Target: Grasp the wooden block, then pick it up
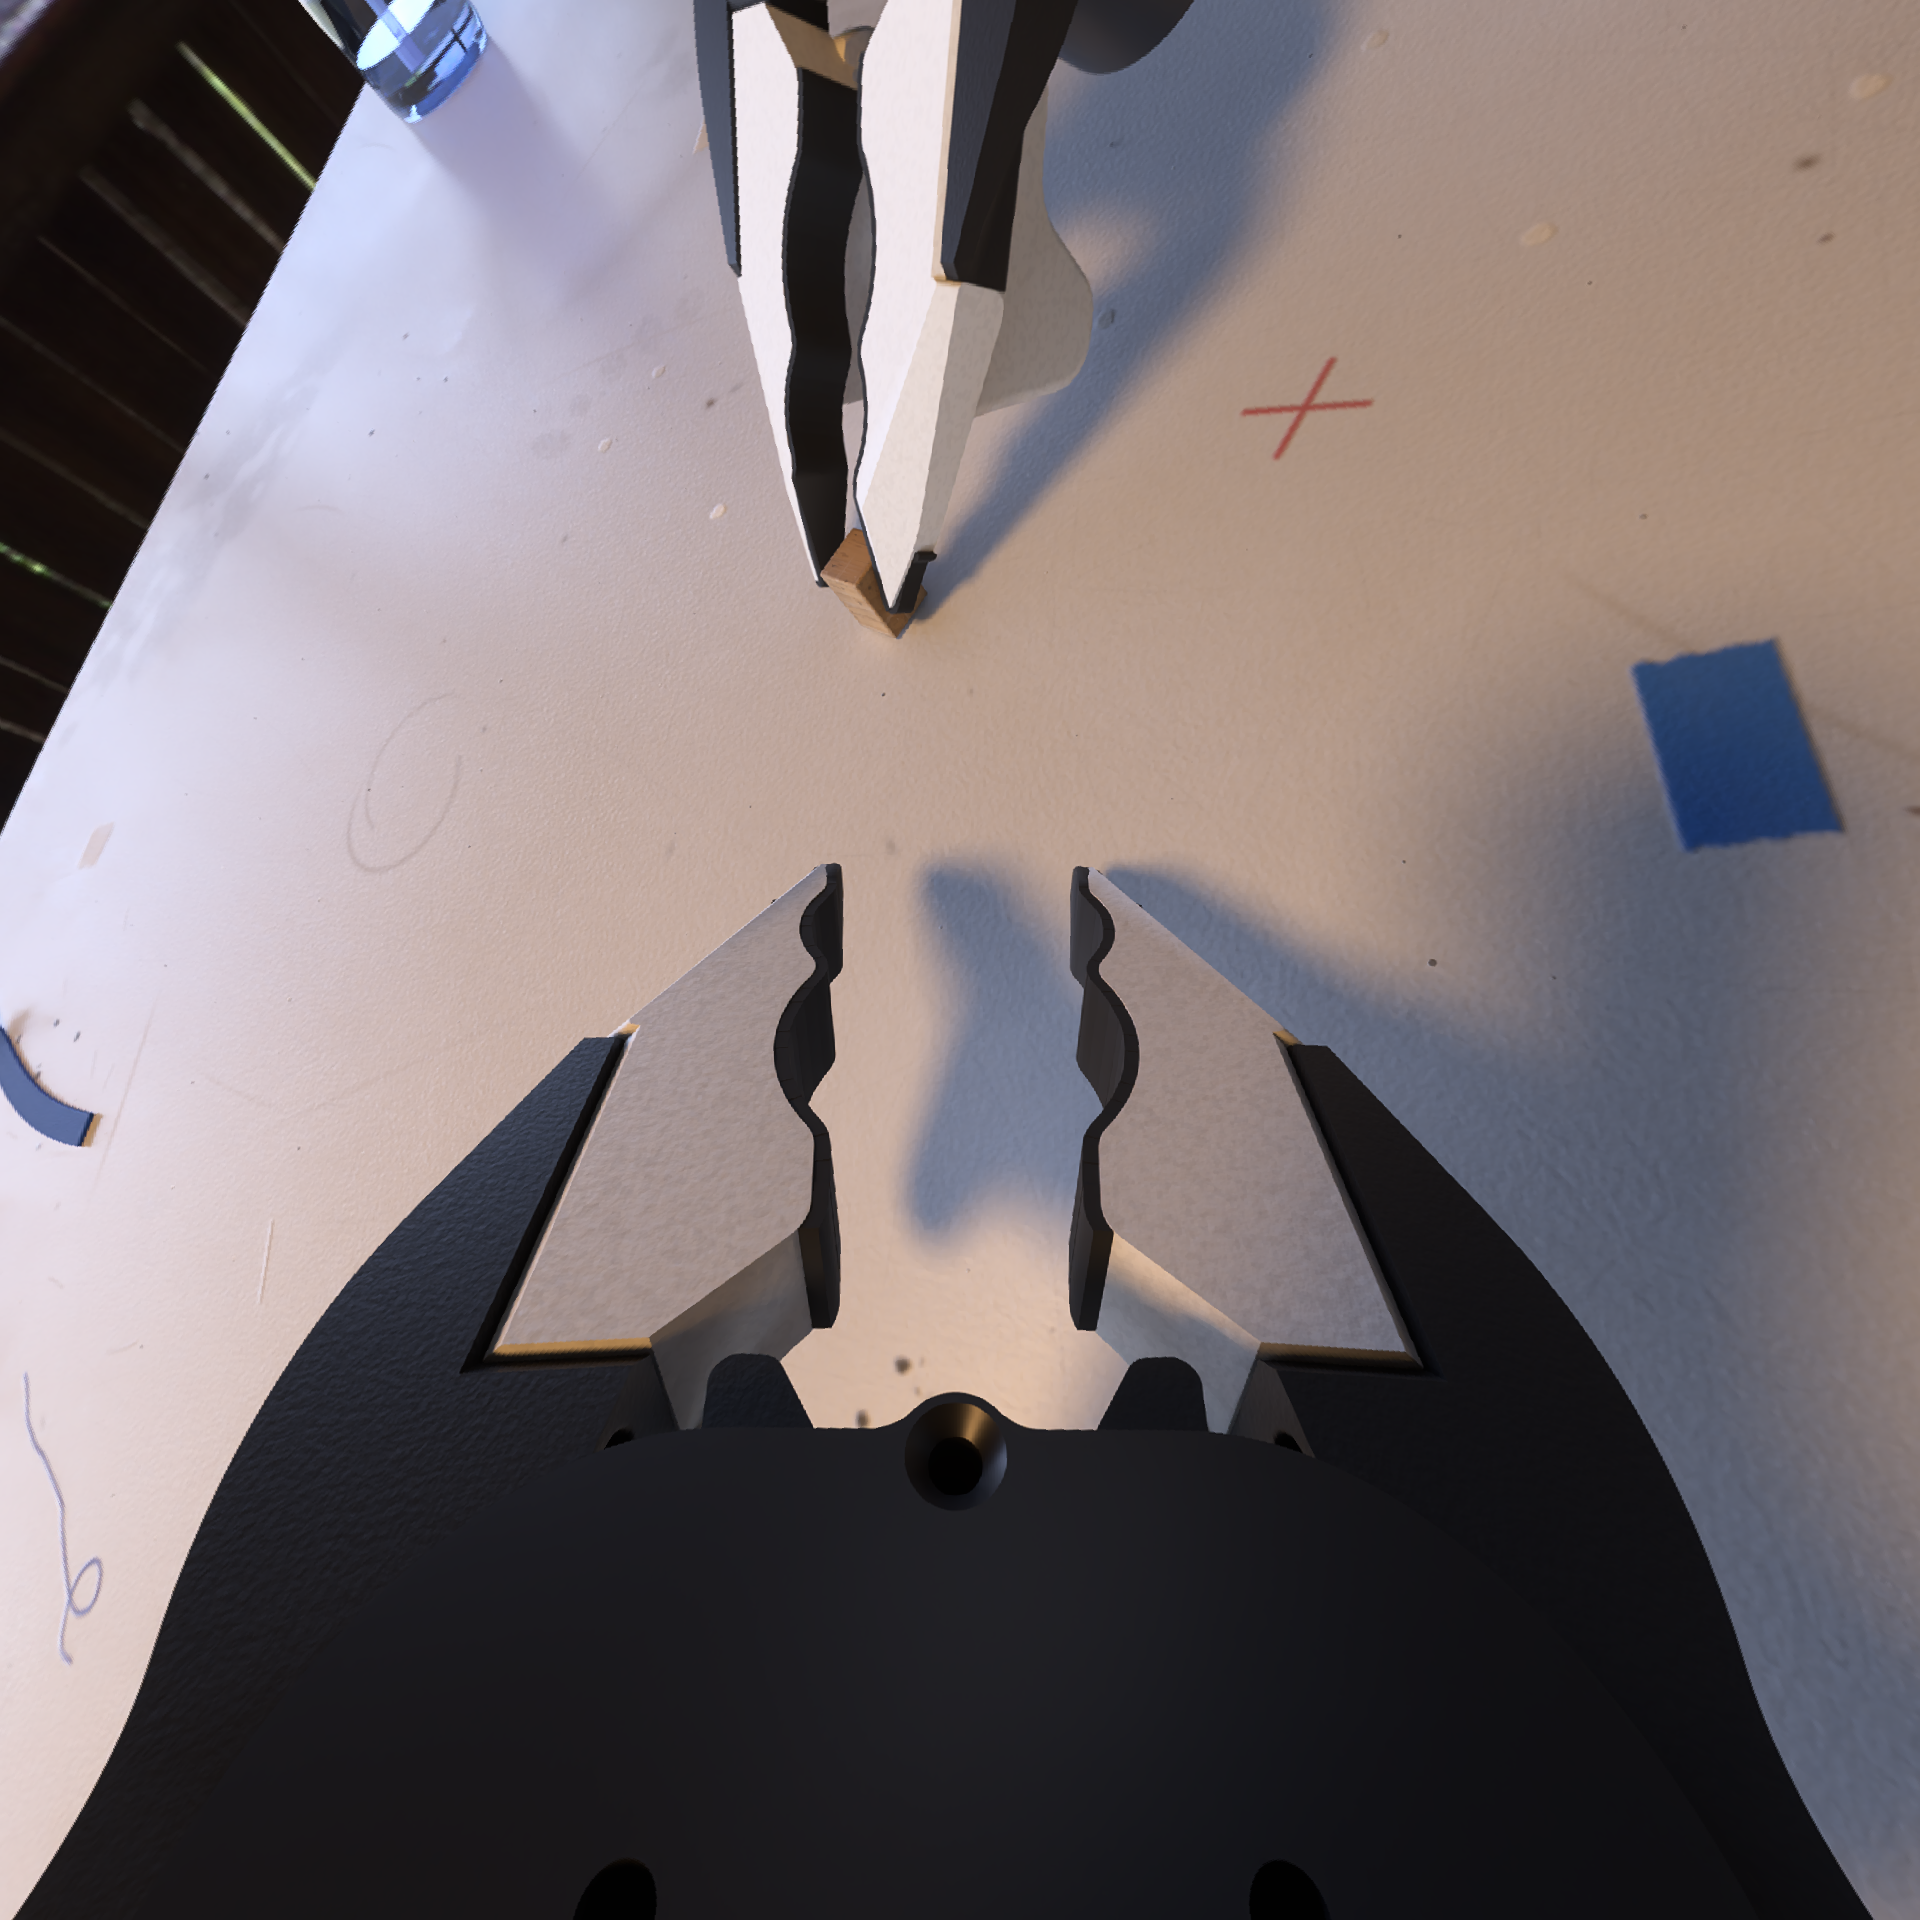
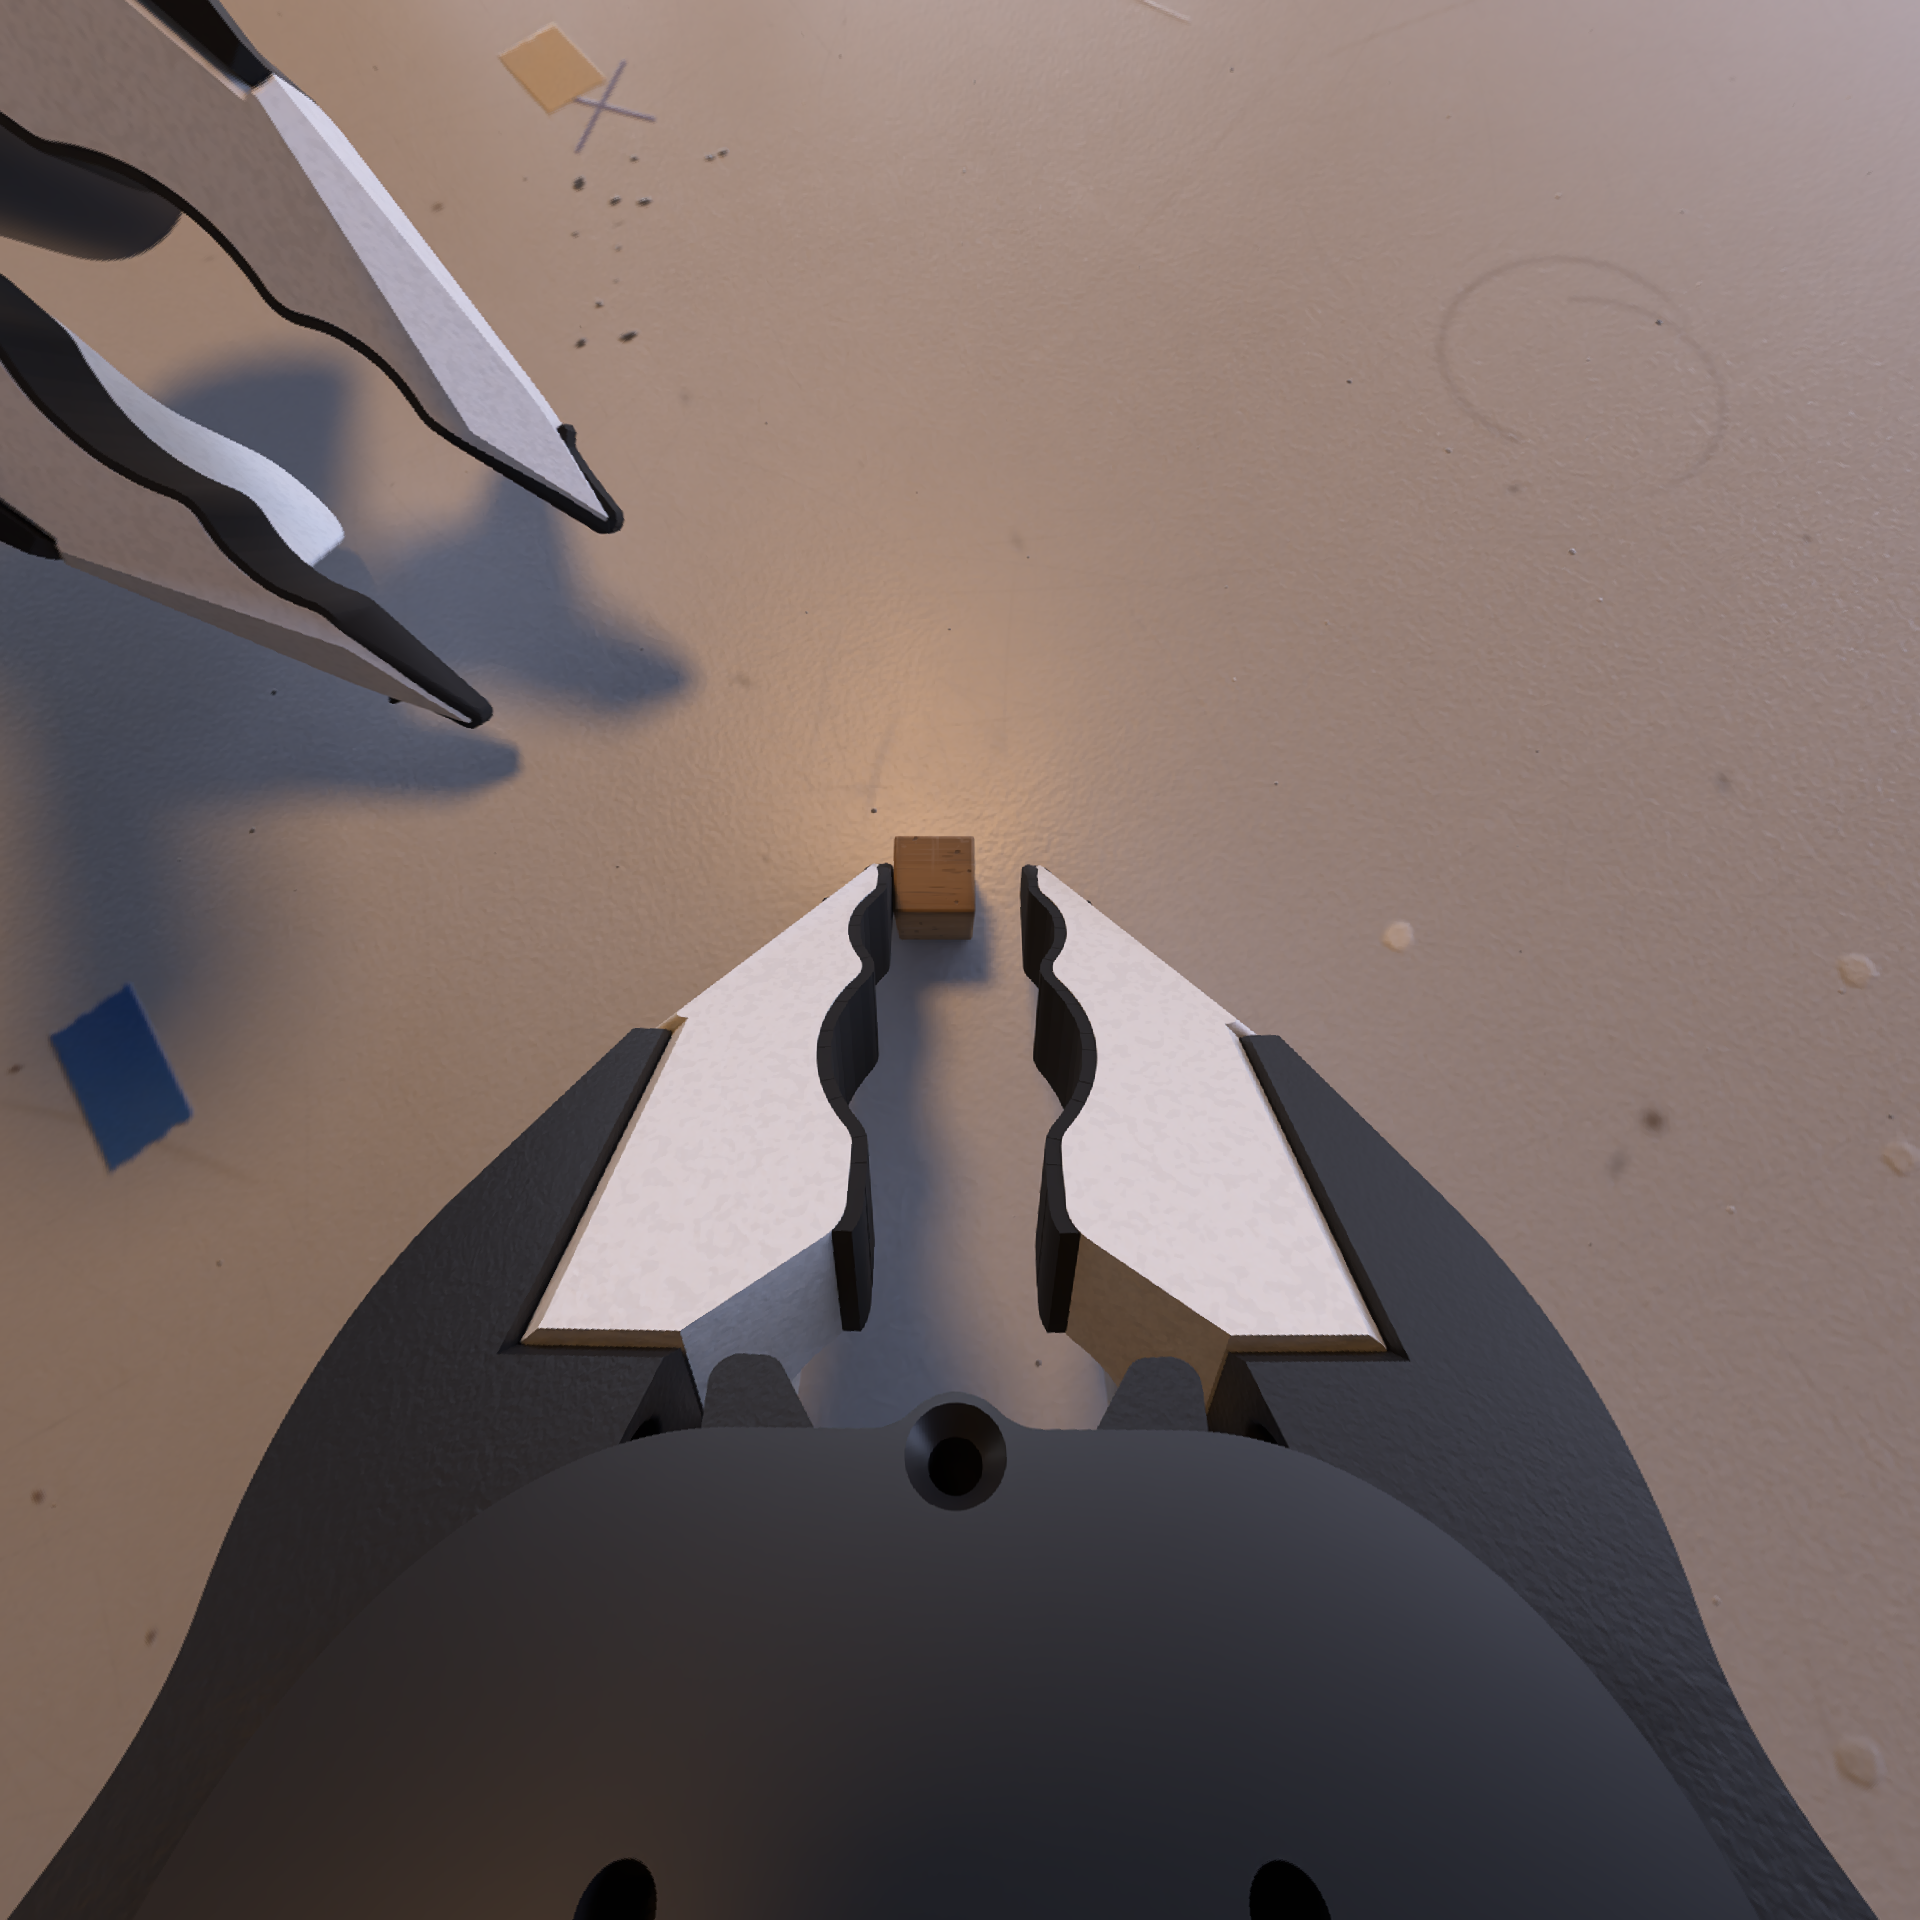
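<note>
A small wooden block [image 2: 933, 878] sits on the white table [image 2: 1351, 675]. My right gripper [image 2: 956, 881] is open with its fingertips on either side of the block. The left fingertip touches the block and the right one stands a little apart from it. In the left wrist view the block [image 1: 860, 597] rests on the table under the right gripper [image 1: 875, 582], which points down at it. My left gripper [image 1: 956, 878] is open and empty, hovering above the table short of the block. It also shows at the upper left of the right wrist view [image 2: 538, 618].
A blue tape patch [image 1: 1735, 743] and a red cross mark [image 1: 1304, 407] lie to the right of the block. A glass [image 1: 416, 52] stands at the far left near the table edge [image 1: 208, 468]. A tan patch [image 2: 551, 68] lies farther off.
</note>
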You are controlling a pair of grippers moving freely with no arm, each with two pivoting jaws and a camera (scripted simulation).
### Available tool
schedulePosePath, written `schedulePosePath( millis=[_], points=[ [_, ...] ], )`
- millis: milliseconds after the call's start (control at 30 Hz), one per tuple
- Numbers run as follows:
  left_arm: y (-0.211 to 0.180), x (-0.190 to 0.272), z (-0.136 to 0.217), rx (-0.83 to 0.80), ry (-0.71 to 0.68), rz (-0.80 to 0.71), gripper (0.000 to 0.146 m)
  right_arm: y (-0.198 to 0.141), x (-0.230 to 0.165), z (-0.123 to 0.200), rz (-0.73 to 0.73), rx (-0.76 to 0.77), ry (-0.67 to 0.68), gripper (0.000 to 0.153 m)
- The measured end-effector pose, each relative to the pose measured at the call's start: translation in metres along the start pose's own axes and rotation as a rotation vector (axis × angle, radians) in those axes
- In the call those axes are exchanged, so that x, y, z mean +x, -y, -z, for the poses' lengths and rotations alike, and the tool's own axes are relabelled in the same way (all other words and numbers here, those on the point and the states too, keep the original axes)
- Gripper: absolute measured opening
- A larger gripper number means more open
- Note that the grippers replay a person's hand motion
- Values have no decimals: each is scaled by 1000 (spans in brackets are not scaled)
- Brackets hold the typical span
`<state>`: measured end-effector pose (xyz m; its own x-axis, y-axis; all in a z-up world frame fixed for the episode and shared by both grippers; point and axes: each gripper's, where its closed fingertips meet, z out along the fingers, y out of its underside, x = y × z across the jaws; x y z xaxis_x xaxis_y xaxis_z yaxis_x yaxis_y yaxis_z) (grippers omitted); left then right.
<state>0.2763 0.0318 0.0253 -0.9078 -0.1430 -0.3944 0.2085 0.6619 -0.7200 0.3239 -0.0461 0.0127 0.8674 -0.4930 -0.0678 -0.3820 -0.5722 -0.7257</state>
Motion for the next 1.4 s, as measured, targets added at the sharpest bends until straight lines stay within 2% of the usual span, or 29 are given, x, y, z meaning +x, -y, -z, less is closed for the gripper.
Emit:
schedulePosePath(
  millis=[200, 400, 1400],
  points=[
    [2, -1, 2, 18, 2, 7, 44, 2, 1, -4, 21, -15, 6, 24],
    [2, 0, 1, 16, 2, 1, 44, -1, -6, -2, 40, -15, -24, 14],
    [-1, 4, -2, -15, 36, -79, 43, -3, -7, 0, -7, -4, -11, 14]
  ],
)
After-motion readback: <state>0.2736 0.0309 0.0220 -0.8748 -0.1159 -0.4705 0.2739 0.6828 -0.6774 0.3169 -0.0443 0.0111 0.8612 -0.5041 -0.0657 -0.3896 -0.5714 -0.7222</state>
